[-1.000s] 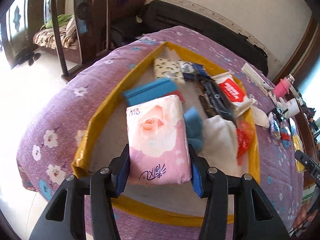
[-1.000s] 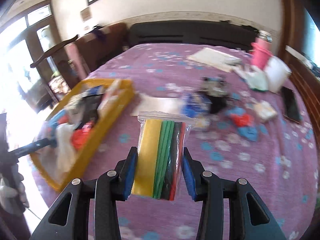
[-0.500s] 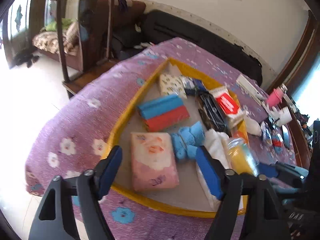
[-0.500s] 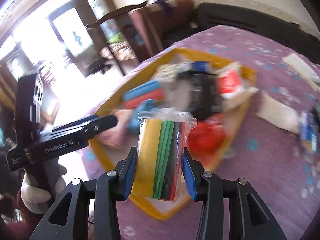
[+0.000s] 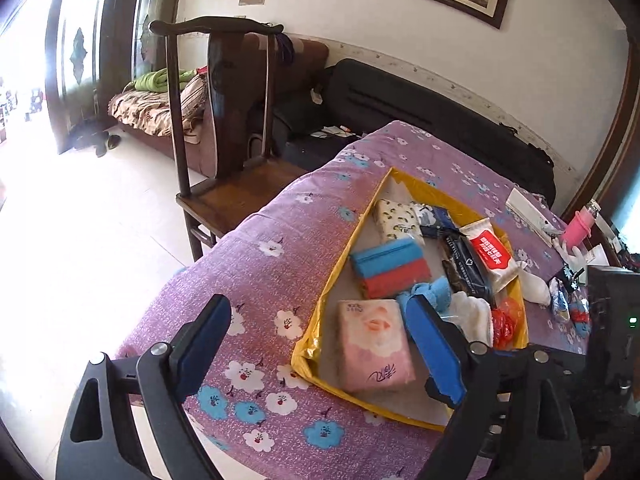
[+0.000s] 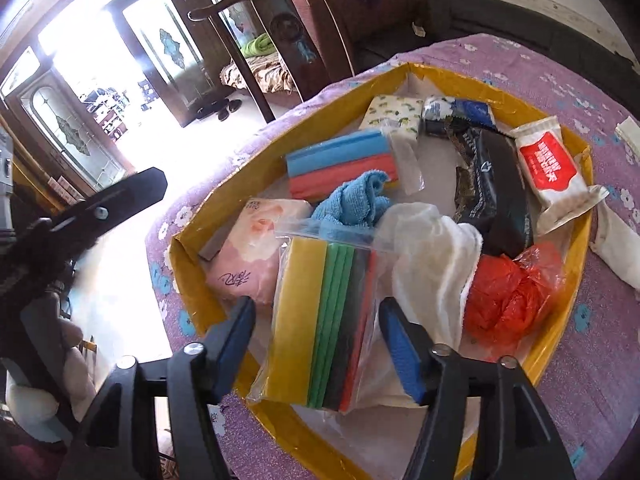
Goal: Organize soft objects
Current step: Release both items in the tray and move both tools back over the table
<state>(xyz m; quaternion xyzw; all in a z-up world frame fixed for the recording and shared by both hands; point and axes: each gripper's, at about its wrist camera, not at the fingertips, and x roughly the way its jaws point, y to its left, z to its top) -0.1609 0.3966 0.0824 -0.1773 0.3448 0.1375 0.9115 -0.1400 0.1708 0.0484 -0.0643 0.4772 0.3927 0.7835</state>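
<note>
The right gripper (image 6: 318,344) has just been opening; the bag of cloths (image 6: 320,320) stands between its jaws in the yellow tray (image 6: 560,344), pads clear. The left gripper (image 5: 320,344) has just been opening too, wide and empty. Risk: the upright bag topples over the tray's near rim.

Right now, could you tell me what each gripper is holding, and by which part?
Nothing: the left gripper is open and empty; the right gripper has just opened around the sponge bag.
</note>
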